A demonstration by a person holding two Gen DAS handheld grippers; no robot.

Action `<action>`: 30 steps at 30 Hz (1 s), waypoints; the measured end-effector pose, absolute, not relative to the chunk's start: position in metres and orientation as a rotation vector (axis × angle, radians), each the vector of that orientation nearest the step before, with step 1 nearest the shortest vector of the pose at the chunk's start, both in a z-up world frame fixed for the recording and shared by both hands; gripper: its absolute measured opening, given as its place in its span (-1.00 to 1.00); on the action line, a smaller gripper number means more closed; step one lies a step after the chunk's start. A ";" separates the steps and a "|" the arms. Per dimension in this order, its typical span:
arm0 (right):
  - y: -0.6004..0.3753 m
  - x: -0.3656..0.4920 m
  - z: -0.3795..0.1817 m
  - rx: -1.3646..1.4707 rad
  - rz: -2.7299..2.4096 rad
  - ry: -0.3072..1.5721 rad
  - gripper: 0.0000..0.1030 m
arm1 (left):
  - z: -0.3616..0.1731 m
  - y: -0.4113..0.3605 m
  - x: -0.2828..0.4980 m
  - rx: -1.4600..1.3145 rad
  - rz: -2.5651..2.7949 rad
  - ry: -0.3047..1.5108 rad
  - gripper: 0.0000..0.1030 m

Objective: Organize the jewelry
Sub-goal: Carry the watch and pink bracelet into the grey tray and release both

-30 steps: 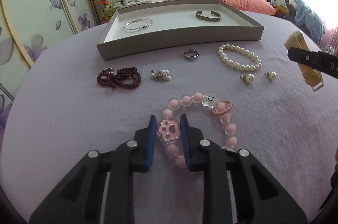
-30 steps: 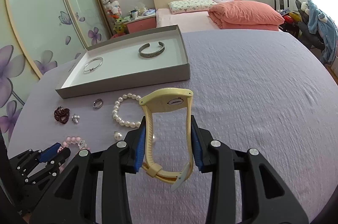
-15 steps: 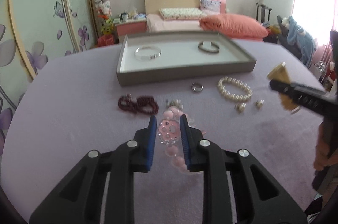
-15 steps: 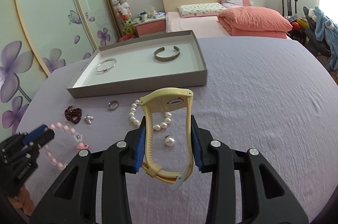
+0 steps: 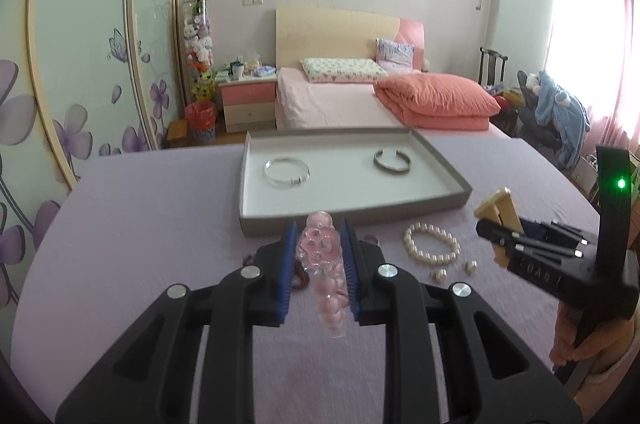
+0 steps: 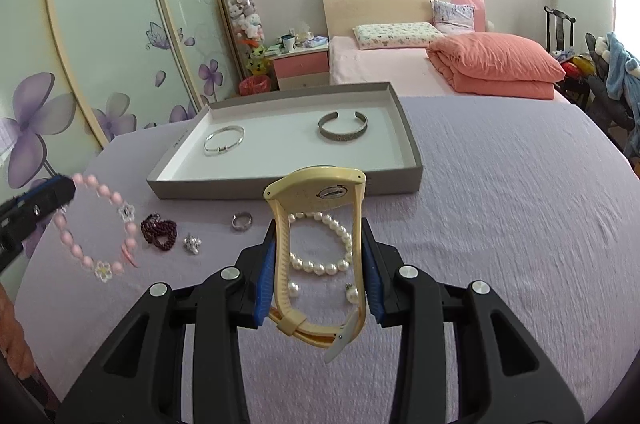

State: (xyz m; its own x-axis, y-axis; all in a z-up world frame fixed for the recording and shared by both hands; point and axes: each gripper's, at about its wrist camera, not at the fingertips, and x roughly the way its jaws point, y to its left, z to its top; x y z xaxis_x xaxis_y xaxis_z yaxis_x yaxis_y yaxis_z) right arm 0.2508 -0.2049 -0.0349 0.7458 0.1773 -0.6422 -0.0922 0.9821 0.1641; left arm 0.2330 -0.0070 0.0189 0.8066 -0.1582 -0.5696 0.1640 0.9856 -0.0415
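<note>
Left gripper [image 5: 318, 256]: jaws narrow, blue pads clamped on a pink bead bracelet [image 5: 323, 256] at its clear paw-shaped charm, lower centre of the left wrist frame. In the right wrist view the bracelet [image 6: 98, 224] hangs as an open loop at the left edge, clear of the lavender table cover [image 6: 500, 224], with its beads slightly blurred

Right gripper [image 6: 318, 278]: jaws part-closed, pads pressing both straps of a cream-yellow wristwatch [image 6: 320, 216]. Watch case points away from the camera; the buckled strap ends hang below the pads, lower centre of the frame. In the left wrist view this gripper [image 5: 496, 224] enters from the right edge, held by a hand [image 5: 576, 344]

Grey tray [image 6: 288, 184], white inside, sits on the cover at centre frame. Contents, 2 items:
1. Thin silver bangle [image 6: 224, 140], left half
2. Dark open cuff [image 6: 343, 125], right half

Loose items on the cover, below the tray in the frame:
- Dark red bead bracelet [image 6: 159, 230]
- Small silver cluster piece [image 6: 193, 243], just right of it
- Silver ring [image 6: 242, 221]
- Pearl bracelet [image 6: 320, 252], seen through the watch loop
- 2 pearl earrings [image 6: 294, 289], lower still in the frame
</note>
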 end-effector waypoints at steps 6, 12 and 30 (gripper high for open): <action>-0.200 0.270 -0.027 0.112 0.141 0.696 -0.26 | 0.036 -0.008 0.259 0.019 -0.160 0.577 -0.56; -0.192 0.305 -0.022 0.101 0.131 0.688 -0.26 | 0.049 -0.013 0.295 0.022 -0.154 0.554 -0.56; -0.181 0.423 -0.065 0.111 0.103 0.860 -0.25 | 0.016 -0.023 0.428 -0.011 -0.125 0.650 -0.56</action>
State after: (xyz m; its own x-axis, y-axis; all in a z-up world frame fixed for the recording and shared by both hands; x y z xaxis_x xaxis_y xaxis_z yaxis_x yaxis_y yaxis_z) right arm 0.4228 -0.1806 -0.0647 0.6484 0.1354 -0.7492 -0.0456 0.9892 0.1393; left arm 0.4278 -0.0227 0.0160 0.7889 -0.1194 -0.6028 0.1123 0.9924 -0.0496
